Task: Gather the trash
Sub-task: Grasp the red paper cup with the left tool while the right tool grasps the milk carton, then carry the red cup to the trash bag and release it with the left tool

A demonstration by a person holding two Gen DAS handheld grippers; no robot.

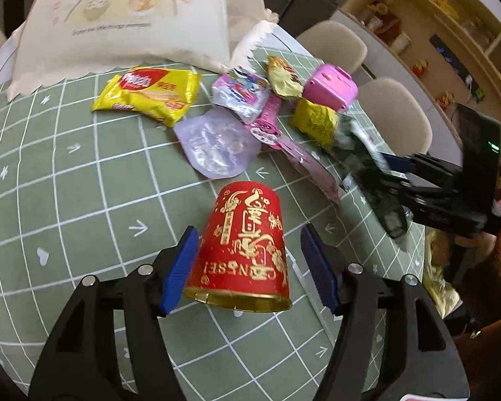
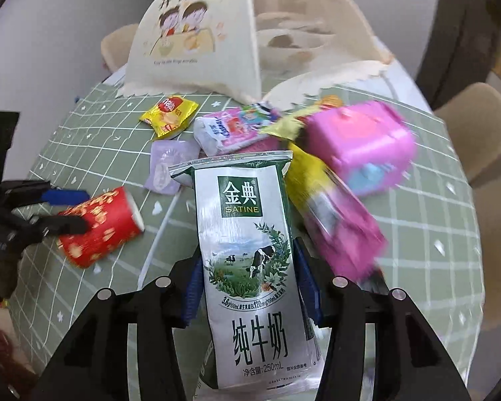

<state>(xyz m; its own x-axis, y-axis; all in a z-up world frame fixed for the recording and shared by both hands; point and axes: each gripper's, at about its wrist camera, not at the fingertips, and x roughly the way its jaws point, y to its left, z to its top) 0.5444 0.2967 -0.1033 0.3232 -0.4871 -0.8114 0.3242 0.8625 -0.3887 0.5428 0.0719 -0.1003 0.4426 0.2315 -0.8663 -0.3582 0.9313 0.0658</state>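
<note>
Between right gripper pads — milk carton

This looks like a home dining area. A round desk under a green grid-patterned cloth fills the frame, ringed by beige upholstered chairs toward the upper right. At far upper right stands a wooden shelf unit stocked with small toys and ornaments. A cream cartoon-printed tote bag sits at top centre.

Soft, even light is filling both views, casting only faint shadows. Fisheye distortion is bending the surface's grid lines toward the dark corners. Motion blur is smearing the pink box and the wrappers beside it; glare is glinting off the milk carton.
</note>
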